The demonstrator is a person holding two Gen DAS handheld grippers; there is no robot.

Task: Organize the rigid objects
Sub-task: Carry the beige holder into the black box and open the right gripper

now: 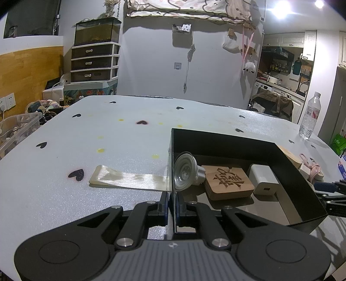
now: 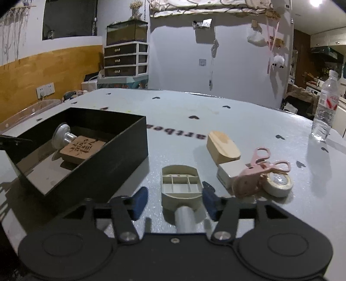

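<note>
A pale grey wall [image 1: 151,64] stands behind the speckled white surface with black heart marks [image 1: 86,134]. At left, a honey-coloured wooden wall panel [image 1: 28,71] meets a white three-drawer plastic cabinet [image 1: 95,62] topped by a glass tank [image 1: 97,30]. A bright ceiling light [image 1: 281,10] glares above a dim kitchen doorway [image 1: 283,71].

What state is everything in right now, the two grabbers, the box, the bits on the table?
left gripper: jaws shut on the box wall.
right gripper: jaws open, either side of the beige brush.
black box: lidless, upright, partly filled.
suction cup: in the box, on its side.
carved wooden block: flat in the box.
white charger: in the box.
beige brush: on the table, underside up.
pink scissors: on the table, shut.
water bottle: upright, capped.
</note>
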